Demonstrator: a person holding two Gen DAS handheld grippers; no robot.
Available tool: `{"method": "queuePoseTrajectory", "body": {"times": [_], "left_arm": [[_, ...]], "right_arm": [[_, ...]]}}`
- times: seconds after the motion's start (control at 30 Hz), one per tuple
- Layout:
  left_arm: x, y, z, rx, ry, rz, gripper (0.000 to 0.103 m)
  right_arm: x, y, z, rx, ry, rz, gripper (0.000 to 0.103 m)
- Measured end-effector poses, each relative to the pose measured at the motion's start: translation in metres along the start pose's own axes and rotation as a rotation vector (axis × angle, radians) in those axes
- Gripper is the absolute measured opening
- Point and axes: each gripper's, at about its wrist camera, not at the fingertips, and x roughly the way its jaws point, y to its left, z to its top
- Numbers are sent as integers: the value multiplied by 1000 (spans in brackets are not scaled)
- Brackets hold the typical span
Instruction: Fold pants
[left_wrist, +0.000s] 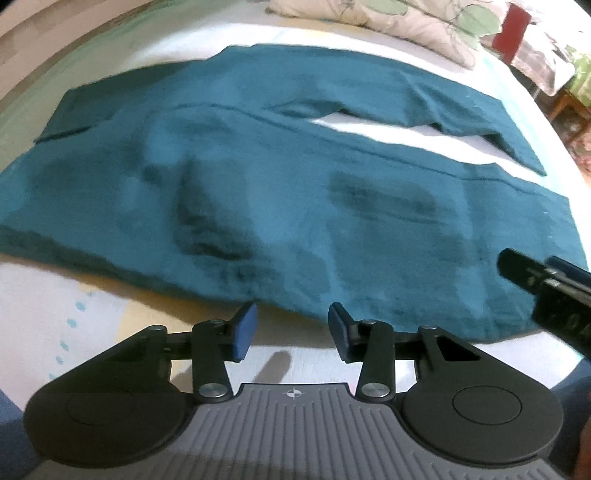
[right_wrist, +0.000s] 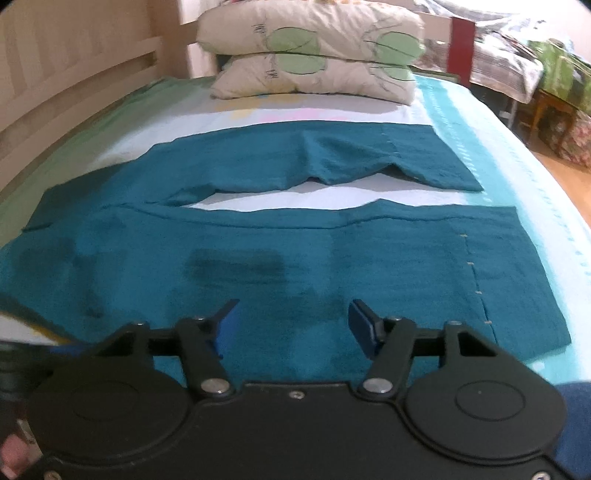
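Pants lie flat on the bed, legs apart. My left gripper and right gripper both gape wide, empty, at the near edge. Risk: pinching one layer only, so fold skews.

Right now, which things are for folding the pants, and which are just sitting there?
For the job:
teal pants
left gripper
right gripper

Just lying about:
two stacked pillows
bed sheet
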Motion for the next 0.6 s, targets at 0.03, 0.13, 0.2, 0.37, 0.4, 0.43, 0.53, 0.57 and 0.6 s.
{"method": "queuePoseTrajectory", "body": {"times": [0.03,0.13,0.2,0.37,0.4,0.43,0.53,0.57,0.6], "left_arm": [[-1,-1,3,20,-1,5,42],[-3,0,17,64,-10,46,42],[-3,5,31,50,-15,45,42],[0,16,73,3,-3,-10,42],[1,16,80,5,-6,-7,42],[2,15,89,13,-9,3,42],[6,10,117,57,-42,23,42],[9,9,127,61,-54,26,42],[12,9,139,53,-67,32,42]], "right_arm": [[-1,2,1,-16,-3,11,62],[-1,7,9,-66,8,35,62],[3,12,19,-116,1,37,62],[19,16,54,-237,-52,54,62],[25,15,62,-259,-55,65,62],[30,15,71,-281,-56,76,62],[52,13,100,-351,-60,92,62],[60,15,107,-377,-65,81,62],[66,17,113,-403,-71,71,62]]}}
